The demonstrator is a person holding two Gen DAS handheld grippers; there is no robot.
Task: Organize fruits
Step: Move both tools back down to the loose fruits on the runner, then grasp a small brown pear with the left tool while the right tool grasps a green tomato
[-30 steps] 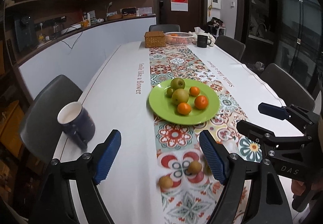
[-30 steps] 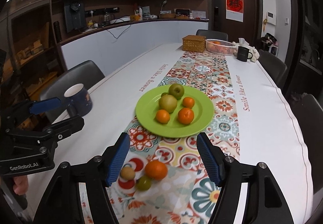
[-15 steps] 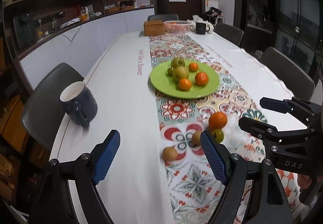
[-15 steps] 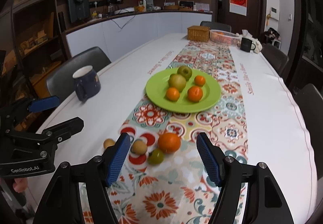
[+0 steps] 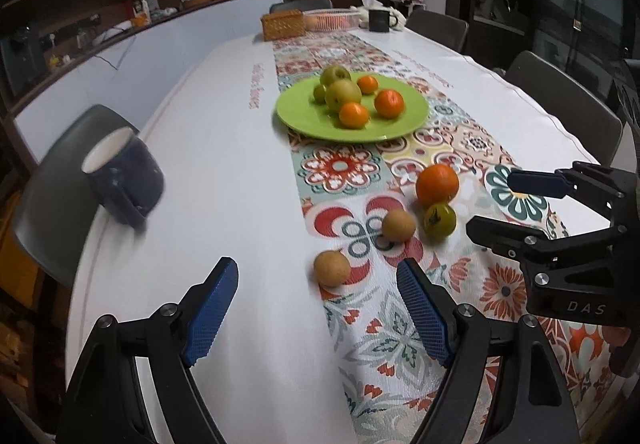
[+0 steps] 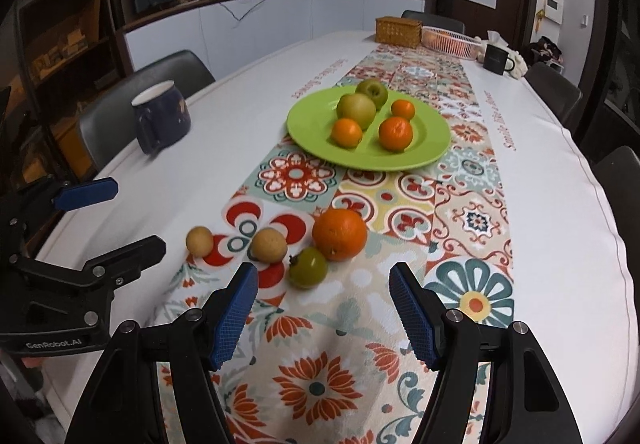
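A green plate [image 5: 404, 124] [image 6: 434, 148] on the patterned runner holds several oranges and green-yellow fruits. Loose on the runner nearer me lie a big orange [image 5: 437, 184] [image 6: 339, 234], a small green fruit [image 5: 439, 220] [image 6: 308, 267] and two small tan fruits [image 5: 398, 225] [image 5: 332, 268] [image 6: 269, 245] [image 6: 199, 241]. My left gripper [image 5: 318, 280] is open and empty, just short of the nearest tan fruit. My right gripper [image 6: 323, 282] is open and empty, just short of the green fruit. Each gripper shows in the other's view: right [image 5: 508, 204], left [image 6: 120, 216].
A dark blue mug [image 5: 124, 176] [image 6: 160, 120] stands near the table's left edge. At the far end are a wicker box [image 5: 282, 24] [image 6: 398, 30], a pink basket [image 6: 450, 40] and a black mug [image 5: 380, 20] [image 6: 496, 60]. Chairs line both sides.
Both grippers have pulled back and down toward the near table end. The loose fruits, earlier between or under the fingers, now lie ahead of them. Both grippers stay open.
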